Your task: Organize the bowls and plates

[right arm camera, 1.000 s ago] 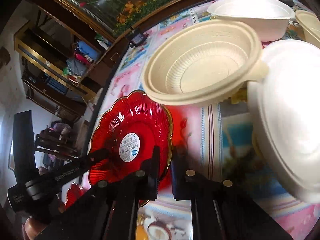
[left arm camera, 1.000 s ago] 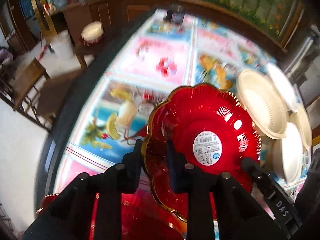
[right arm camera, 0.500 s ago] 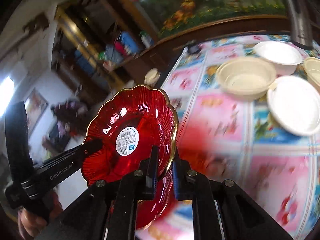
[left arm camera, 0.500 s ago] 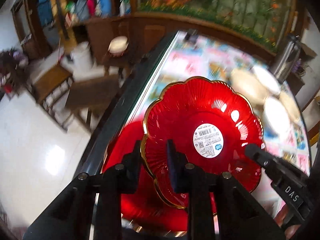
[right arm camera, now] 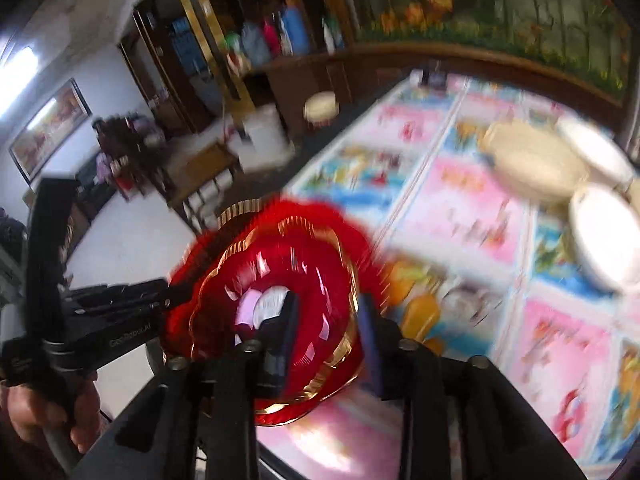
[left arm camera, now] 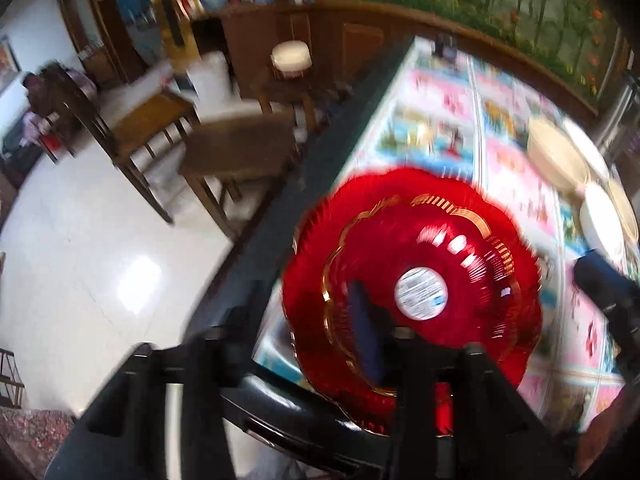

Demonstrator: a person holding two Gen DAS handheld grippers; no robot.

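A red flower-shaped plate (left arm camera: 432, 264) with a gold rim and a white sticker lies on a second, larger red plate (left arm camera: 320, 240) at the table's near left corner. My left gripper (left arm camera: 308, 320) is open, its jaws wide apart across the plates' near edge. My right gripper (right arm camera: 328, 340) is open, its jaws standing either side of the top plate's (right arm camera: 280, 280) rim. The frames are blurred. Cream bowls (left arm camera: 556, 156) and white plates (left arm camera: 600, 228) sit at the table's far right.
The table (right arm camera: 460, 208) has a colourful patterned cloth and a dark edge (left arm camera: 320, 168). Wooden chairs (left arm camera: 236, 148) and a stool stand on the white floor to the left. A wooden cabinet lines the back wall.
The red plate has come down from the air onto the other red plate at the table corner. Both grippers have opened and let go of its rim.
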